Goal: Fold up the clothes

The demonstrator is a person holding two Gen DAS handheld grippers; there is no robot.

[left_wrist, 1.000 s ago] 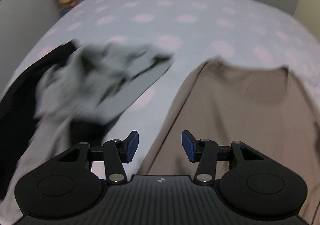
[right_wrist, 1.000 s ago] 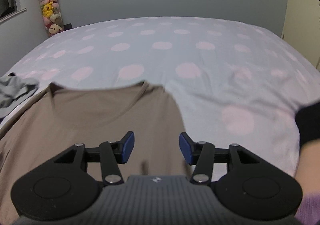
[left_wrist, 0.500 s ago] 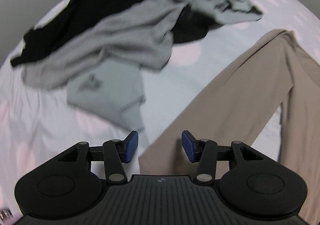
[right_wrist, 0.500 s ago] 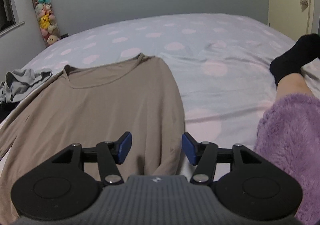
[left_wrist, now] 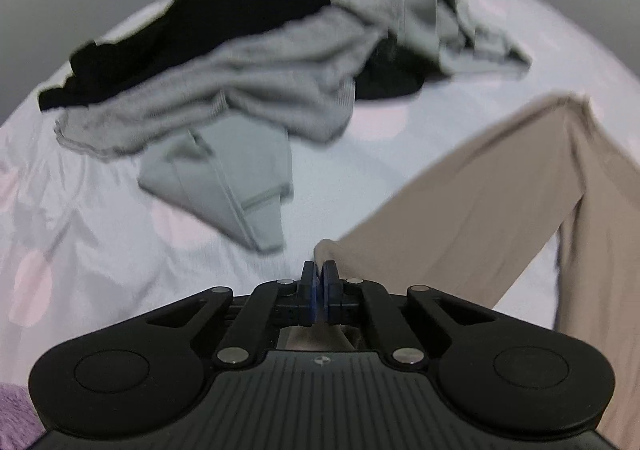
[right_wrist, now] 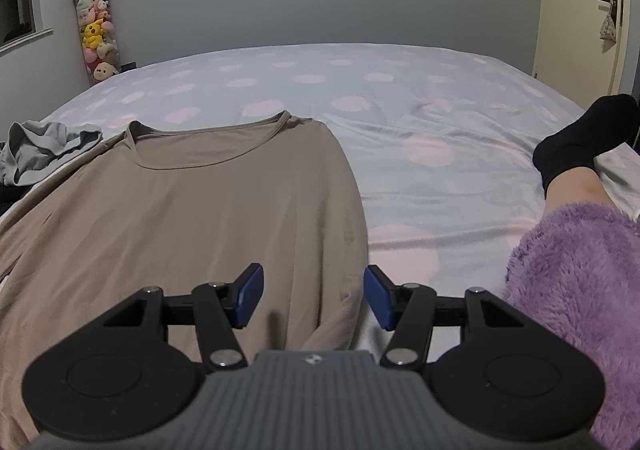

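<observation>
Tan shirt (right_wrist: 224, 210) lies flat on the bed (right_wrist: 400, 98), neckline far from me. Left gripper (left_wrist: 319, 276) jaws together, looks like pinching the sleeve cuff (left_wrist: 326, 248), bit blurry though. Right gripper (right_wrist: 314, 296) jaws apart, straddling the shirt's right edge near the hem.

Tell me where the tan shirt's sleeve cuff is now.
In the left wrist view, the sleeve cuff sits bottom centre, at the left gripper's shut jaws, just right of the grey folded garment.
</observation>
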